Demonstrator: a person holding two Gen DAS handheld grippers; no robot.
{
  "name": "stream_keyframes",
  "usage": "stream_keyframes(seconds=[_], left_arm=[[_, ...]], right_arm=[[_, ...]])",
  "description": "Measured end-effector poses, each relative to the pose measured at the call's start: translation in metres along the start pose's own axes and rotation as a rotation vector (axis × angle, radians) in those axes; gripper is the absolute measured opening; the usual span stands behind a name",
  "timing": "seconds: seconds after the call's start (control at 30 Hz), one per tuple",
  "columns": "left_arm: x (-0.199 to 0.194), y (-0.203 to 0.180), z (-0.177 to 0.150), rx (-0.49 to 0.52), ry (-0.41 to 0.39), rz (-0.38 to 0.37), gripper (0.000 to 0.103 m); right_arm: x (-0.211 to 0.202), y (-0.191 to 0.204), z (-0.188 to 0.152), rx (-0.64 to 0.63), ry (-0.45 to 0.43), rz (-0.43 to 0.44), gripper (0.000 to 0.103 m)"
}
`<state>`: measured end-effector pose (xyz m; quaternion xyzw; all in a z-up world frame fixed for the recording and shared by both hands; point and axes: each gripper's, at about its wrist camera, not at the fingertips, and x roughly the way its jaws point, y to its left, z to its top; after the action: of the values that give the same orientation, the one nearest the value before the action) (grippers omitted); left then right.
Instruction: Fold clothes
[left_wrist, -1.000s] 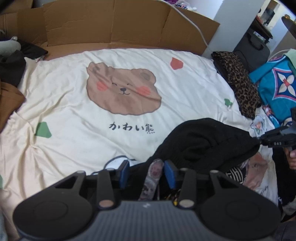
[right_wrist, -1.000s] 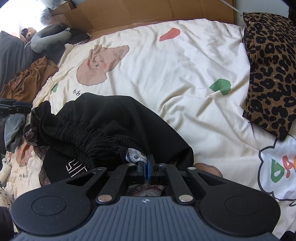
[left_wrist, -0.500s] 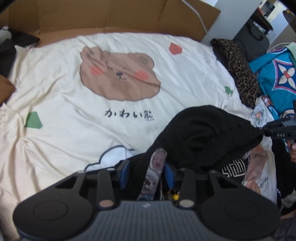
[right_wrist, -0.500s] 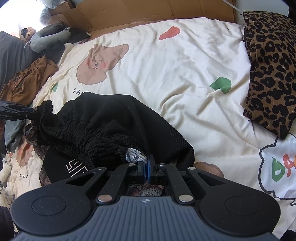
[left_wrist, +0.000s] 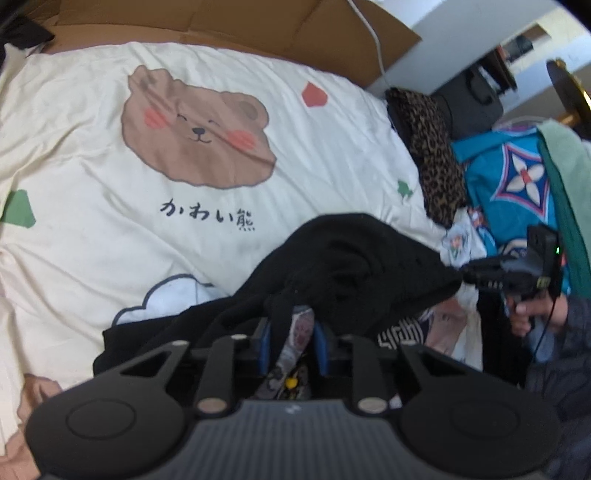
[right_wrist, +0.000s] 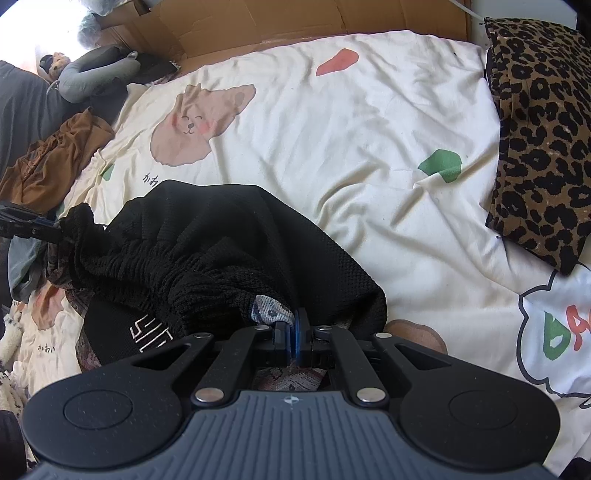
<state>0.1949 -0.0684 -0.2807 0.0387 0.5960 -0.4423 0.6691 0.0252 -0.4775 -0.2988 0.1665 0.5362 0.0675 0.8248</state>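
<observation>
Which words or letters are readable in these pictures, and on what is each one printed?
"かわい熊": black script under the bear face on the cream bedsheet.
"DA", cut off by the frame edge: green and red letters in a cloud outline on the same bedsheet, right wrist view.
White angular mark on the black garment: not readable.

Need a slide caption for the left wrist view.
Left hand-held gripper closing on black garment over bear-print bedspread; right hand-held gripper pinches its far end.
</observation>
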Motion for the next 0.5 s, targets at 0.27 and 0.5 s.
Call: stream_keyframes(seconds=[0.27, 0.5], left_arm=[[-0.011, -0.005, -0.002, 0.067, -0.015, 0.037, 0.009], [-0.050, -0.007, 0.004, 0.105, -0.093, 0.133, 0.007]], right_arm=[[-0.004, 0.002, 0.003, -0.014, -0.004, -0.001, 0.000], [-0.019, 0.014, 0.017, -0.046, -0.071, 0.006, 0.000]])
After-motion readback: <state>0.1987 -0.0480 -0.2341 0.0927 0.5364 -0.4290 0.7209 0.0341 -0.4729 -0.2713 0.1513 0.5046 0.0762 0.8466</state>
